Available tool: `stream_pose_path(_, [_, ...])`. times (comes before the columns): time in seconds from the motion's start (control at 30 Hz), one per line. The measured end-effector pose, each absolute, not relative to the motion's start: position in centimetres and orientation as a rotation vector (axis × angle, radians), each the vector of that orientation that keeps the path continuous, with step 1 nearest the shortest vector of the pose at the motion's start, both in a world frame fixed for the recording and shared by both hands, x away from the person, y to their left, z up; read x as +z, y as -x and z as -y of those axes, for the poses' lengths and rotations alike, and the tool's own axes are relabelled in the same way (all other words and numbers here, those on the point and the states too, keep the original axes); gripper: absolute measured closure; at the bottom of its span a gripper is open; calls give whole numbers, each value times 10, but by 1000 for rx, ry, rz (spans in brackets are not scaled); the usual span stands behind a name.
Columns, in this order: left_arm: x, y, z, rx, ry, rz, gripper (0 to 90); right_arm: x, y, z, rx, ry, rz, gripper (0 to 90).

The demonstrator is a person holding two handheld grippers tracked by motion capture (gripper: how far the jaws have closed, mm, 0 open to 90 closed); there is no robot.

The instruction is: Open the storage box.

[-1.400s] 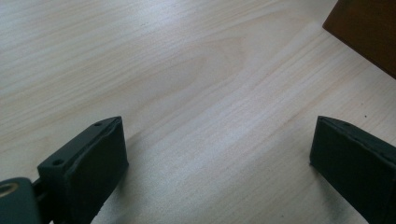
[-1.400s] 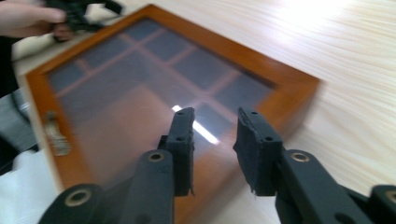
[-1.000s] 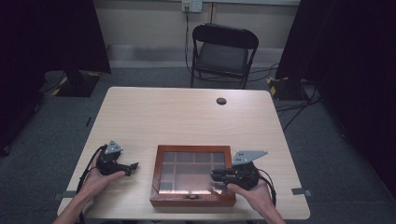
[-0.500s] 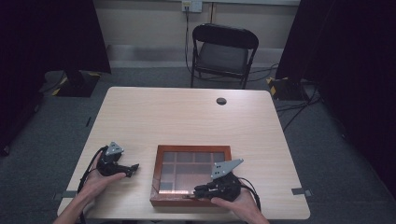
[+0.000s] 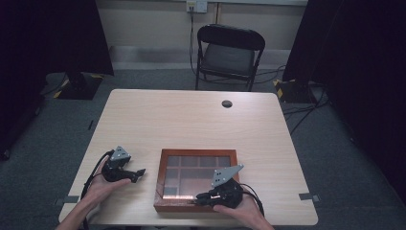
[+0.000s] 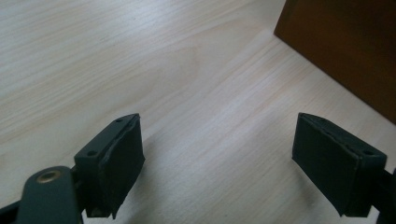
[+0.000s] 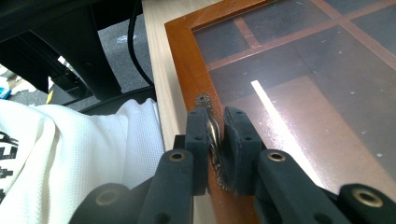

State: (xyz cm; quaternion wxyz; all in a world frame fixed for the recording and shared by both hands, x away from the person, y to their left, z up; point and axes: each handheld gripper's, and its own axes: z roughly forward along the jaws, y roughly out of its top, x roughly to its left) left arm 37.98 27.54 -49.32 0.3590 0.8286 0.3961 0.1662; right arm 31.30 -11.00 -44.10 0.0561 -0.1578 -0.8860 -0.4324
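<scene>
A: Box: a shallow wooden case with a brown frame and a glass lid divided into panes, lying flat on the near half of the tabletop, its front edge close to the person's side.

B: And the small metal piece at the front rim?

A: Latch: an ornate brass clasp on the box's near frame. In the right gripper view the right gripper has its fingers closed on this latch, one pad on each side of the thin metal tab.

B: Where does that gripper sit in the high view?

A: Right gripper: at the box's front edge, right of centre, held by the right hand, which comes in from the bottom; its grey plate rises over the glass.

B: The other one?

A: Left gripper: left of the box, low over bare tabletop, held in the left hand. In the left gripper view its fingers stand well apart with only light wood between them; they have just been closing somewhat. The box's brown side wall shows at the upper right of that view, clear of the pads.

B: Behind the tabletop?

A: Chair: a black folding chair, well apart from the box.
</scene>
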Motion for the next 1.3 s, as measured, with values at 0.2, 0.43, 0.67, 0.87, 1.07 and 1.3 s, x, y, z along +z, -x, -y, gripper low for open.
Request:
stream_pose_path(0.2, [-488, -377, -271, 418, -2130, -999, 162, -440, -311, 108, -1323, 465, 2712, 820])
stream_pose_path(0.43, [-481, -373, -266, 417, -2089, -987, 166, -439, -313, 106, -1312, 462, 2714, 825])
stream_pose_path(0.67, [-479, -372, -264, 388, -2073, -966, 164, -436, -315, 108, -1306, 451, 2712, 826])
stream_pose_path(0.87, [-476, -369, -260, 375, -2072, -941, 162, -428, -317, 111, -1349, 453, 2683, 828])
stream_pose_path(1.07, [-473, -368, -257, 363, -2064, -929, 159, -423, -319, 112, -1351, 459, 2672, 828])
stream_pose_path(1.3, [-470, -367, -256, 337, -2056, -916, 158, -415, -322, 112, -1360, 464, 2659, 827])
